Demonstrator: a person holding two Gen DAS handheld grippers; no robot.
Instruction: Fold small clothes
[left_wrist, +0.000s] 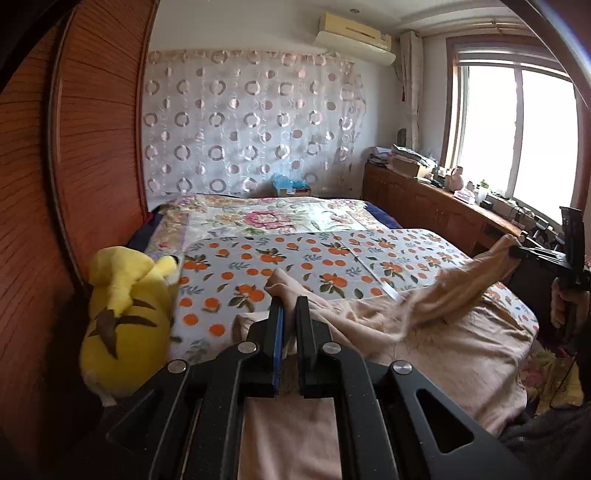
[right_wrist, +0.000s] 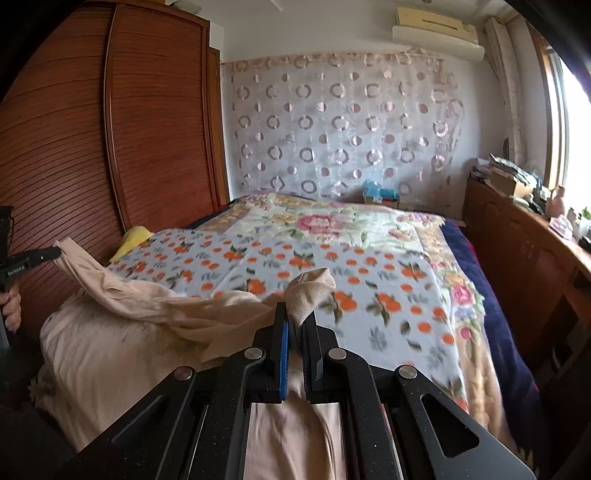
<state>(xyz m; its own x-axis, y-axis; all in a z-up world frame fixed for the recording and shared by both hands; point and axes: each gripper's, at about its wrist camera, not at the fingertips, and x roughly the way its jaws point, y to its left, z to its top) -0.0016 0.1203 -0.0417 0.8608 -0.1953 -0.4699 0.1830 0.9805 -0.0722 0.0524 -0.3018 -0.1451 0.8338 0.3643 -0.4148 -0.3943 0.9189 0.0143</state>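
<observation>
A beige garment (left_wrist: 443, 332) lies spread over the near part of the bed, on the orange-print sheet (left_wrist: 332, 258). My left gripper (left_wrist: 289, 301) is shut on one corner of it, which pokes out between the fingers. My right gripper (right_wrist: 297, 314) is shut on another corner (right_wrist: 312, 290) and lifts it. Each gripper shows in the other's view: the right one at the right edge (left_wrist: 513, 247), the left one at the left edge (right_wrist: 57, 253). The cloth (right_wrist: 147, 299) hangs stretched between them.
A yellow plush toy (left_wrist: 125, 317) lies at the bed's left side against the brown louvered wardrobe (right_wrist: 147, 129). A floral quilt (right_wrist: 332, 221) covers the far bed. A wooden cabinet (left_wrist: 443, 206) with clutter runs under the window on the right.
</observation>
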